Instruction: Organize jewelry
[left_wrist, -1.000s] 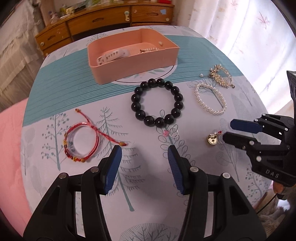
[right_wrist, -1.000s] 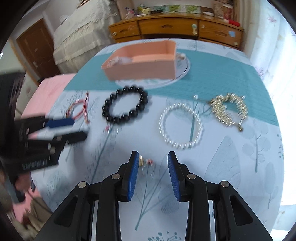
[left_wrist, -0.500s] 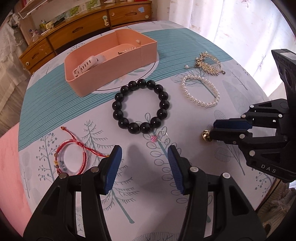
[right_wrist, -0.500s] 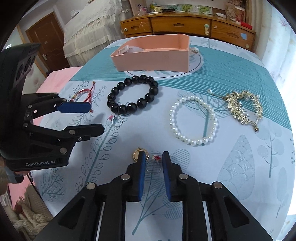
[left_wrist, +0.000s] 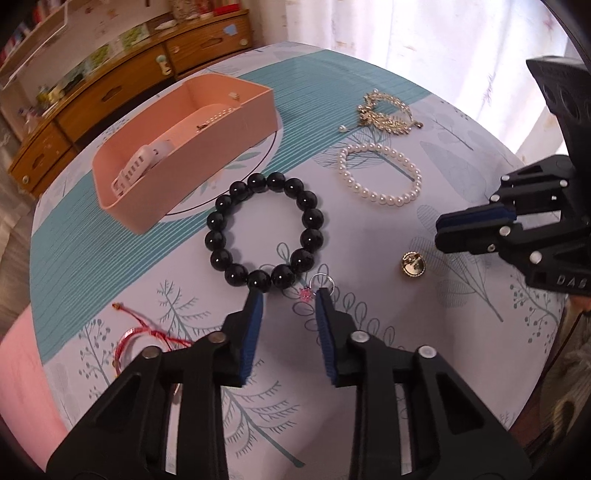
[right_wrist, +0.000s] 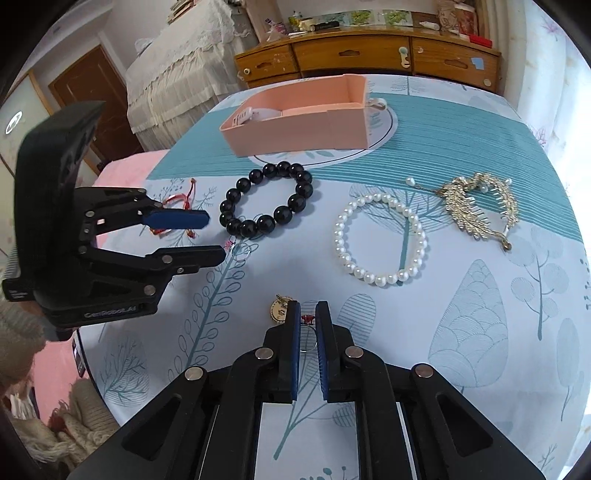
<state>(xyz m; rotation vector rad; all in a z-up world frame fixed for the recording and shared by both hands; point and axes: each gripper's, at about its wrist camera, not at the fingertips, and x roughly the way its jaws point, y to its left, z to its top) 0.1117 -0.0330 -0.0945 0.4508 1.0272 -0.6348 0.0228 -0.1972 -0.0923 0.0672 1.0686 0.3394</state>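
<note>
My left gripper (left_wrist: 289, 295) is open and low over the table, its tips at a silver ring with a pink stone (left_wrist: 320, 283) just below the black bead bracelet (left_wrist: 264, 229). My right gripper (right_wrist: 307, 312) is shut on a thin ring with a red stone (right_wrist: 307, 319), next to a round gold earring (right_wrist: 277, 308); the earring lies on the cloth in the left wrist view (left_wrist: 413, 264). The pink box (left_wrist: 184, 147) holds a white watch band (left_wrist: 144, 166). A pearl bracelet (right_wrist: 380, 240), a gold leaf hair comb (right_wrist: 476, 206) and a red cord bracelet (left_wrist: 136, 341) lie on the table.
The round table (right_wrist: 480, 332) has a teal and white tree-print cloth. A wooden dresser (right_wrist: 369, 55) stands behind it, a bed (right_wrist: 177, 74) at the back left, curtains at the right. The table edge drops off close beneath both grippers.
My right gripper has closed from open onto the red-stone ring. My left gripper has moved forward and down to the pink-stone ring and stays open.
</note>
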